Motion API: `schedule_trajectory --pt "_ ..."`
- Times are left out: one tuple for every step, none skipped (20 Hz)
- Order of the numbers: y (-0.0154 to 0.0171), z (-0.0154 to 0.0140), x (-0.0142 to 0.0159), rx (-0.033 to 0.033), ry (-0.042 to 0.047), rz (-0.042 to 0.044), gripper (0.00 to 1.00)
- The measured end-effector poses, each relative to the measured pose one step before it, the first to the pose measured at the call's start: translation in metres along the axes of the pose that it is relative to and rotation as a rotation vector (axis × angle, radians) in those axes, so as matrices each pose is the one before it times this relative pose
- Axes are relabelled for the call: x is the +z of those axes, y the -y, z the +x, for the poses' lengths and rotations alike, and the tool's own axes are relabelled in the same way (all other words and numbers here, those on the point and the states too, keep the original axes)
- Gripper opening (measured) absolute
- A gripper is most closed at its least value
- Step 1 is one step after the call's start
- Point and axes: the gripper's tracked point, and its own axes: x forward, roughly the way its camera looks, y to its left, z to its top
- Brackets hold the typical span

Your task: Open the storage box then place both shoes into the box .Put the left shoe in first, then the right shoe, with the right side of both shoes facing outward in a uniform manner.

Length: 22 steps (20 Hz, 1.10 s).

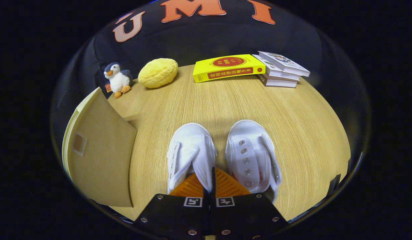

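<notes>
Two shoes lie toes-away on the bench (226,100); tongs (212,181) pinch the left shoe (189,146) inner collar, box (99,153) leftward.

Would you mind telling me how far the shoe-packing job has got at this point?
Done: the storage box beside the fingers already has its flap swung open. In hand: the gripper is shut on the left shoe, pinching its inner side wall, with the shoe on the table. Left: placing that shoe in the box, then the right shoe, which lies untouched next to it.
</notes>
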Motion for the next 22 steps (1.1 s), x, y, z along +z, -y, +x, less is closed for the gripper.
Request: schedule_trajectory --pt "-0.00317 -0.00299 0.00164 0.00968 0.00334 0.00452 0.01" --pt "-0.00299 -0.00356 0.00288 0.00736 0.00543 0.00564 0.01" --pt "-0.00269 -0.00340 0.00489 0.00750 0.01232 0.00849 0.01" --pt "-0.00320 -0.00491 0.00550 0.00710 0.00819 0.00965 0.01" --pt "-0.00435 -0.00592 0.00551 0.00791 0.00710 0.01273 0.01" --pt "-0.00431 -0.00771 0.00806 0.00719 0.00961 0.01232 0.01" --pt "-0.00529 -0.00825 0.00880 0.00748 0.01335 0.00755 0.01" --pt "-0.00552 -0.00946 0.01073 0.00781 0.01572 0.00406 0.01" --pt "-0.00650 -0.00957 0.01049 0.00957 0.01452 0.00021 0.01" --pt "-0.00729 -0.00994 0.01209 0.00991 0.01817 0.00204 0.01" --pt "-0.00871 -0.00947 0.01143 0.01215 0.01811 -0.00097 0.01" --pt "-0.00953 -0.00825 0.01071 0.01311 0.01251 -0.00118 0.01" --pt "-0.01004 -0.00823 0.00874 0.01447 0.00833 0.00186 0.01" --pt "-0.01135 -0.00628 0.00793 0.01735 0.00754 0.00085 0.01" --pt "-0.01209 -0.00565 0.00770 0.01901 0.00660 0.00126 0.01" --pt "-0.01178 -0.00479 0.00673 0.02043 0.00831 0.00046 0.01" --pt "-0.01415 -0.00412 0.00508 0.02162 0.00562 -0.00269 0.01" --pt "-0.01371 -0.00220 0.00441 0.02093 0.00600 -0.00103 0.01" --pt "-0.01230 -0.00014 0.00262 0.02030 0.00285 -0.00235 0.01" --pt "-0.01255 0.00037 0.00028 0.01700 -0.00324 -0.00306 0.01" --pt "-0.01161 0.00113 -0.00109 0.01303 -0.00611 -0.00494 0.01" --pt "-0.00946 0.00372 -0.00284 0.00684 -0.01391 -0.00311 0.01"
